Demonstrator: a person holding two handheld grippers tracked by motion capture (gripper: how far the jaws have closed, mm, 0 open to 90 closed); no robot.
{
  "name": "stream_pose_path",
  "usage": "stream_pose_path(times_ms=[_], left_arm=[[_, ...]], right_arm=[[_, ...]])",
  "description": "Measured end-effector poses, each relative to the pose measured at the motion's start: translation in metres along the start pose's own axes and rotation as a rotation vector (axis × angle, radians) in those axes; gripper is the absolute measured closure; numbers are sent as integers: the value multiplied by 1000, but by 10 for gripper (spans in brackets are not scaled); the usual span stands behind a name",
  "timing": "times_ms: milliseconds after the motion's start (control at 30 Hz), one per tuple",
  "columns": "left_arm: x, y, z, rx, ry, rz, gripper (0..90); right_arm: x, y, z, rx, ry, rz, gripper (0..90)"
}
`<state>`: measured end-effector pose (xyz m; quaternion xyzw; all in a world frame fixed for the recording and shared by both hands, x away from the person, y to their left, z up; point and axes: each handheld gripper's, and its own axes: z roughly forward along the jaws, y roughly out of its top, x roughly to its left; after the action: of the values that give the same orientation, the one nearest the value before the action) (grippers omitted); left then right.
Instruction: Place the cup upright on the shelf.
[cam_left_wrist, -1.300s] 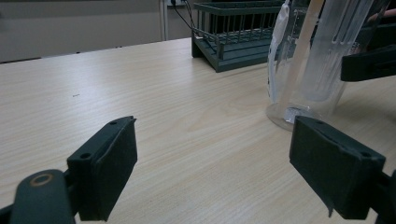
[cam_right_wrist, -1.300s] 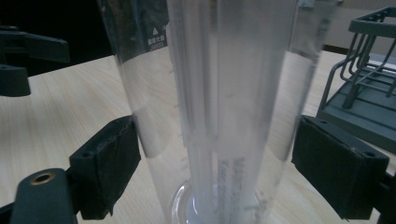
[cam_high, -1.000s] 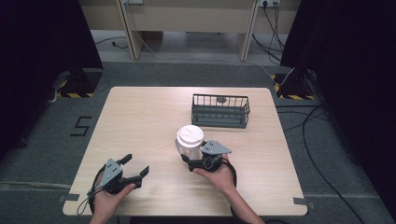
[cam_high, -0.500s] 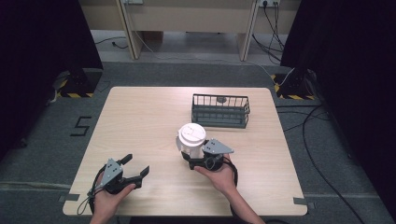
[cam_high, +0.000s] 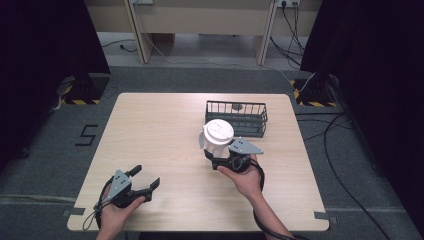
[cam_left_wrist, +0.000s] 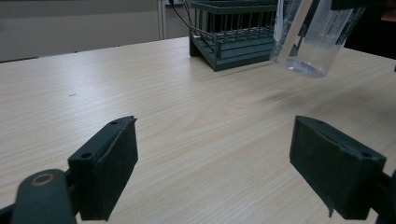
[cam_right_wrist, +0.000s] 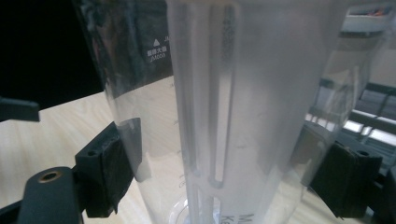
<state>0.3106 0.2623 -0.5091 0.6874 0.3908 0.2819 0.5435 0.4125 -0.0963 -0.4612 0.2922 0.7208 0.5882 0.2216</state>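
Note:
A clear plastic jug (cam_high: 217, 137) with a white lid hangs tilted a little above the light wooden table (cam_high: 150, 130), near its middle right. My right gripper (cam_high: 220, 156) is shut on the jug's lower wall. In the right gripper view the jug (cam_right_wrist: 252, 116) stands between the two black pads (cam_right_wrist: 114, 168), which press its sides. My left gripper (cam_high: 146, 176) rests open near the table's front left corner with nothing in it. In the left gripper view its jaws (cam_left_wrist: 212, 172) stand wide apart, and the jug (cam_left_wrist: 310, 37) floats at the upper right over its own shadow.
A dark wire basket (cam_high: 236, 120) stands just behind the jug at the back right, with a small dark thing inside. The same basket (cam_left_wrist: 233, 32) lies ahead of my left gripper. Bare tabletop stretches across the left half and the front.
My right gripper has carried the jug up and a little to the right, toward the basket. The left gripper has stayed in place.

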Motion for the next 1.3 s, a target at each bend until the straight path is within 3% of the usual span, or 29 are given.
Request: stream_pose_path(times_ms=[800, 1300], left_arm=[[1, 0, 0, 0, 4, -7, 146], [2, 0, -1, -4, 5, -13, 146]], right_arm=[[-53, 51, -15, -40, -140, -7, 181], [-78, 72, -15, -45, -212, -4, 181]])
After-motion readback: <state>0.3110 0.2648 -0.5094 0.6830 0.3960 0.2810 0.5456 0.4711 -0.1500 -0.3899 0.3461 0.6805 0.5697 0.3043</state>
